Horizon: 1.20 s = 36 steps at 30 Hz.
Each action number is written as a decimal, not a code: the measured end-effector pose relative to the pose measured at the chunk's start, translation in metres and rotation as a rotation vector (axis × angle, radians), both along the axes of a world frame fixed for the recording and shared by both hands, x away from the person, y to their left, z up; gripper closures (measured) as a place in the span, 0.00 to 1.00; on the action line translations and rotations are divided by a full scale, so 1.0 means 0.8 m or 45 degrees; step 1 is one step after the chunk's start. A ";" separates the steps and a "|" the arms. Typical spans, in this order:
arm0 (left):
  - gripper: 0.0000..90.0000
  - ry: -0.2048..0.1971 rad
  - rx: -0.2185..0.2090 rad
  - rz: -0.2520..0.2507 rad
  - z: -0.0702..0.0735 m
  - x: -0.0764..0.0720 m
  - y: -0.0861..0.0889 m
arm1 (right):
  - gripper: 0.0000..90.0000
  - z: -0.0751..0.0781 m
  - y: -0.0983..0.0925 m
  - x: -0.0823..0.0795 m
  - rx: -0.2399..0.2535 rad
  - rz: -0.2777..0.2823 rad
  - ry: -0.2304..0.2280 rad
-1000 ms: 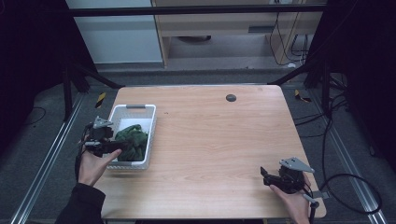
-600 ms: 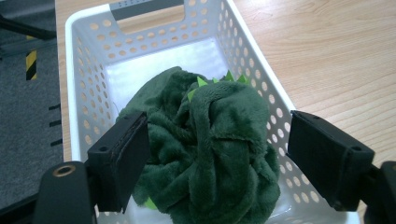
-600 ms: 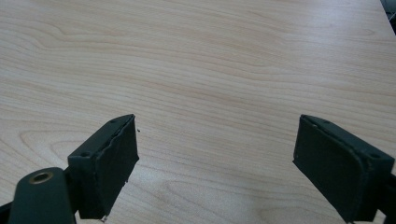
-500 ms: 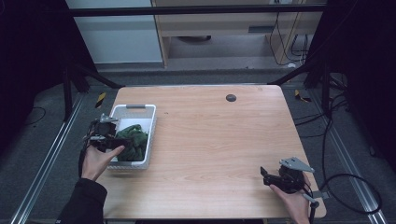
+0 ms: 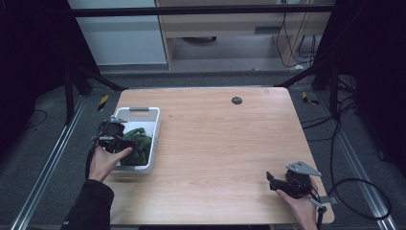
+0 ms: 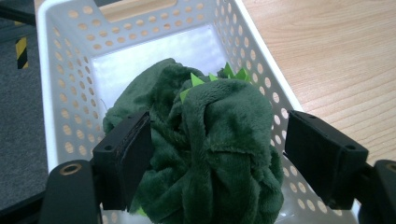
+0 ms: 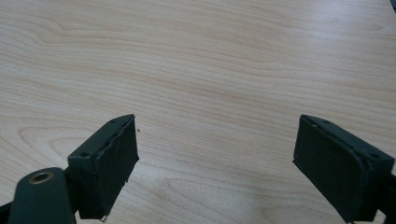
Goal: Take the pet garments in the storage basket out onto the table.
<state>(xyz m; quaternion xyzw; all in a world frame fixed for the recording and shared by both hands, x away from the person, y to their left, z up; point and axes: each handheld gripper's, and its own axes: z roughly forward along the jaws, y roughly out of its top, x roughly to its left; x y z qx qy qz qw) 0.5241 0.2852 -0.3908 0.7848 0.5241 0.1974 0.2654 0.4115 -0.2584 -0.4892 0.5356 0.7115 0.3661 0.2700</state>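
Left claw [image 6: 217, 158] has advanced; spread around green plush [image 6: 210, 154].

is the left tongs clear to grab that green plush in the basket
Probably yes. The left tongs stand open around the green plush toy, one jaw touching it, the other just off it. The white basket is open-topped and nothing blocks the way.

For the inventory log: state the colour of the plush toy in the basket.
Dark green, with small bright green spikes on the toy; clearest in the left gripper view.
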 end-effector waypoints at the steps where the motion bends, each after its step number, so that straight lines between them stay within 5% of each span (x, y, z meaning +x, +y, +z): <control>1: 0.25 0.005 0.001 -0.002 -0.001 0.001 -0.002 | 0.15 0.000 0.000 0.000 0.000 0.002 0.001; 18: 0.33 0.129 0.016 -0.006 -0.028 0.015 -0.002 | 0.15 -0.003 0.001 0.003 -0.009 0.023 0.026; 36: 0.78 0.203 0.047 -0.025 -0.037 0.016 -0.004 | 0.15 -0.002 0.000 0.004 0.002 0.028 0.041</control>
